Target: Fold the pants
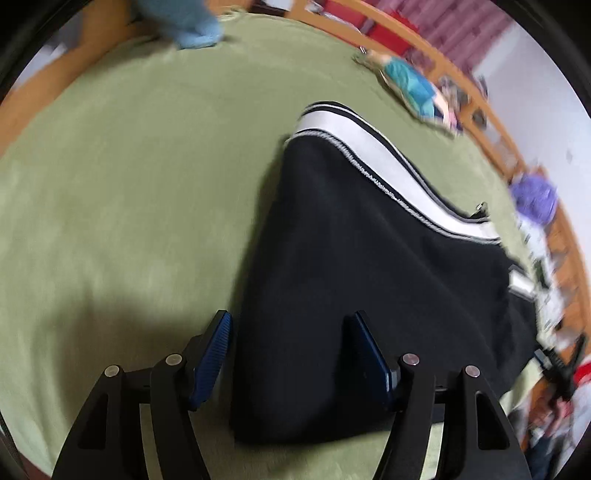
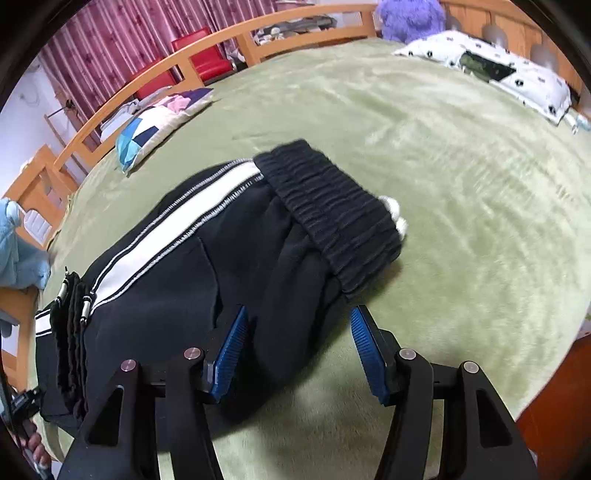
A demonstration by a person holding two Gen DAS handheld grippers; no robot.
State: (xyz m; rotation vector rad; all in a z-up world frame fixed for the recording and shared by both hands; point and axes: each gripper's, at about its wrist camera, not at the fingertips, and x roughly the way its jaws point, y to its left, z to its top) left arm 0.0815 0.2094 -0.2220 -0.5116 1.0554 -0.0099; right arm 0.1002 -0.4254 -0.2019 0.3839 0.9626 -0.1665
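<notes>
Black pants (image 1: 354, 258) with a white side stripe (image 1: 373, 155) lie folded on the green blanket (image 1: 129, 184). In the left wrist view my left gripper (image 1: 291, 321) is open over the near corner of the pants, one pad just off the fabric's left edge and the other above the cloth. In the right wrist view the pants (image 2: 177, 295) show their ribbed black waistband (image 2: 332, 206) with white drawstring tips (image 2: 394, 216) poking out. My right gripper (image 2: 299, 312) is open, its pads apart on either side of a hump of fabric below the waistband.
A patterned cushion (image 2: 159, 129) lies at the far left by the wooden bed rail (image 2: 207, 48). A spotted white pillow (image 2: 491, 70) and a purple plush toy (image 2: 410, 16) sit at the back right. A light blue cloth (image 1: 192, 26) lies at the blanket's far edge.
</notes>
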